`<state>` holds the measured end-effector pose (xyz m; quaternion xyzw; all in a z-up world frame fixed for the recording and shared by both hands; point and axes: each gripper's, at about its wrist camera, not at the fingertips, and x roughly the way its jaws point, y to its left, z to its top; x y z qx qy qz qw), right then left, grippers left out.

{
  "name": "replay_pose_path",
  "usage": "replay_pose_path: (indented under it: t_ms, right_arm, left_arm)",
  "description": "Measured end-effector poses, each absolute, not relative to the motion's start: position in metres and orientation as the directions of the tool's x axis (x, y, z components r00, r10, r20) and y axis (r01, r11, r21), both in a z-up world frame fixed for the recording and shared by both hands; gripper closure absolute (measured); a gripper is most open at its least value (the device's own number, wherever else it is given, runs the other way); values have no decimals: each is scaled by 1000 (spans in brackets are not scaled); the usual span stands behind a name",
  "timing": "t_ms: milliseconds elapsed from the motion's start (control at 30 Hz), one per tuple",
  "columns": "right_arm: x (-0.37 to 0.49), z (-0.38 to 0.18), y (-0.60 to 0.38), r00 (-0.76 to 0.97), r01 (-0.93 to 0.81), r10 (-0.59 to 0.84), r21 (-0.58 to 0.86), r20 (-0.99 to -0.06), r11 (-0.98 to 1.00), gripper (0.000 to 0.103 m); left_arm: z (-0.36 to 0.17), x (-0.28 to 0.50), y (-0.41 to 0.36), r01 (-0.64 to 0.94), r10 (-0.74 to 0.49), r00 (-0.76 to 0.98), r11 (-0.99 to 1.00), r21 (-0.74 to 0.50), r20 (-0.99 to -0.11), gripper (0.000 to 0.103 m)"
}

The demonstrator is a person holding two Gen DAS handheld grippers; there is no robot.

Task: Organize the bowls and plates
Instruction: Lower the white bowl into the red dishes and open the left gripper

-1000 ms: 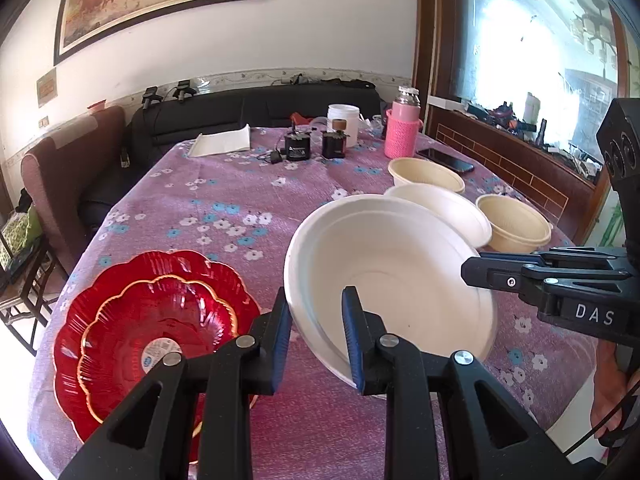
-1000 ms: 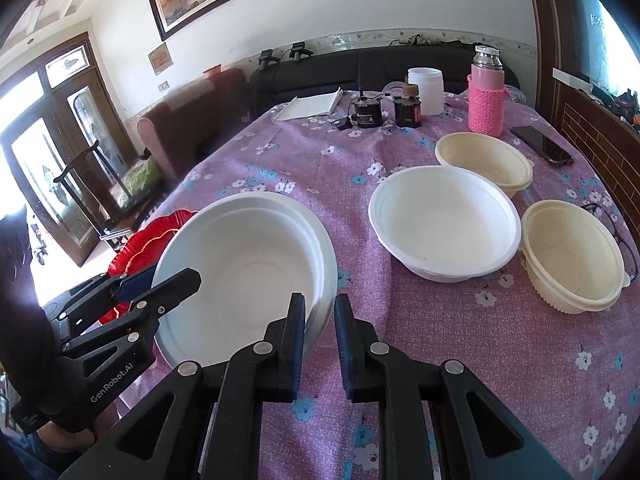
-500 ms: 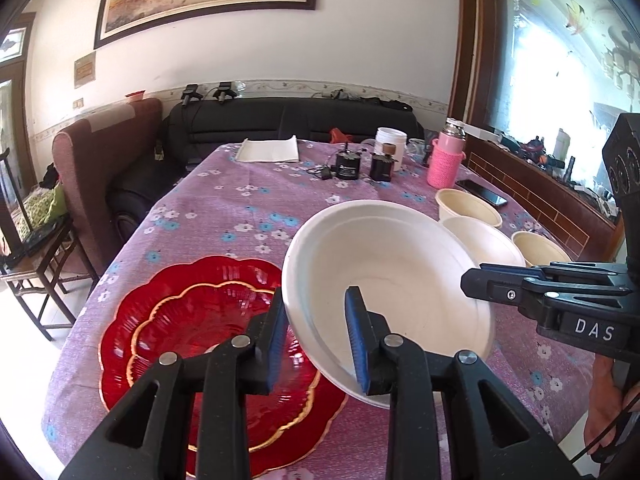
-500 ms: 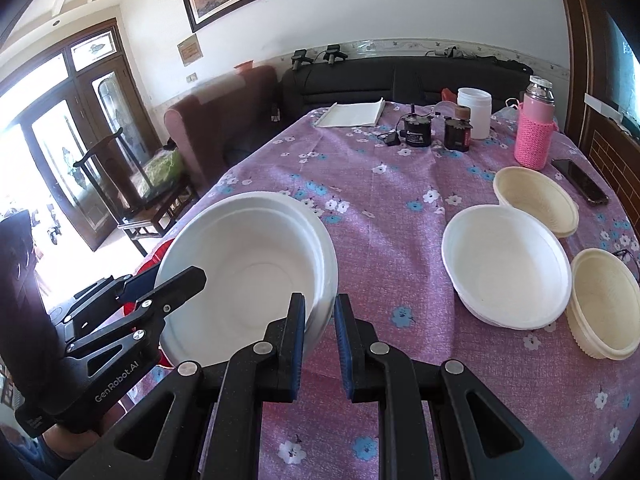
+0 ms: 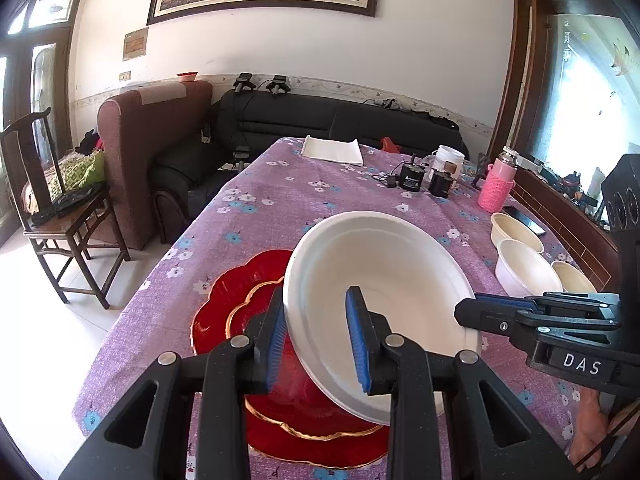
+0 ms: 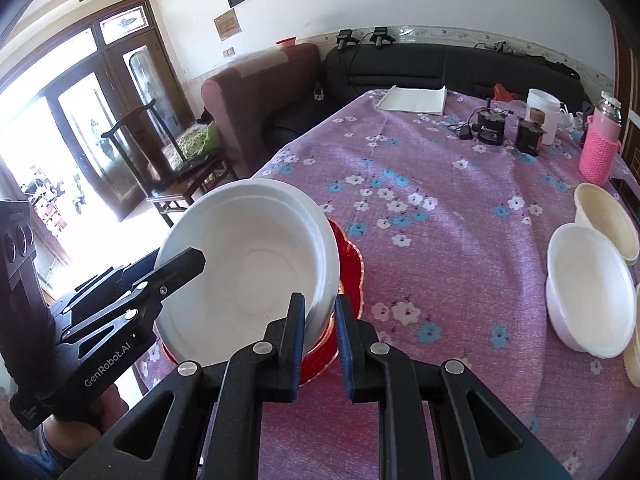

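Left gripper sits nearest the lens, its 2 blue-padded fingers set either side of the near rim of a large white bowl — one pad outside the wall, one inside, closed onto the rim. Right gripper does the same at the opposite edge, pads pinched on the bowl's rim. In the left wrist view the right gripper shows as a black beak marked DAS reaching in from the right side.

Bowl is held up between the 2 tools, tilted, clear of the tablecloth. It looks double-walled at the rim, as if 2 nested, though I cannot tell for sure.

Directly under it: red scalloped plates with gold edging, a smaller one stacked on a larger, lying flat near the table's close corner. From the right wrist only a red sliver shows past the bowl.

Further right on the purple flowered cloth — a second white bowl, and just beyond it a cream bowl; another cream rim is cut off at the frame edge.

Far end of table: pink knit-sleeved bottle, white jar, 2 small dark devices with cables, folded white paper. A dark phone lies by the window side.

Beyond the table: black sofa, brown armchair, wooden chair at left.
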<state>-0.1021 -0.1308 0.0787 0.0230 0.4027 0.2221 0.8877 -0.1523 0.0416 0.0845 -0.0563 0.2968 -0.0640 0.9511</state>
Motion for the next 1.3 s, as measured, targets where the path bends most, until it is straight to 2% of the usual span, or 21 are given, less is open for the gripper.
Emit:
replay_pose_path:
  t_ms: [267,1300]
  right_arm:
    - [-95,52,-118,523,-371,417,242,-743,896,86]
    - [-88,30,-101,503,-369,395,222,-769,902,85]
  left_arm:
    - [53,-144,53,54,-147,771,984,-167,-620,76]
    - [36,-133,58,6,-105,749,988,-151,-654,74]
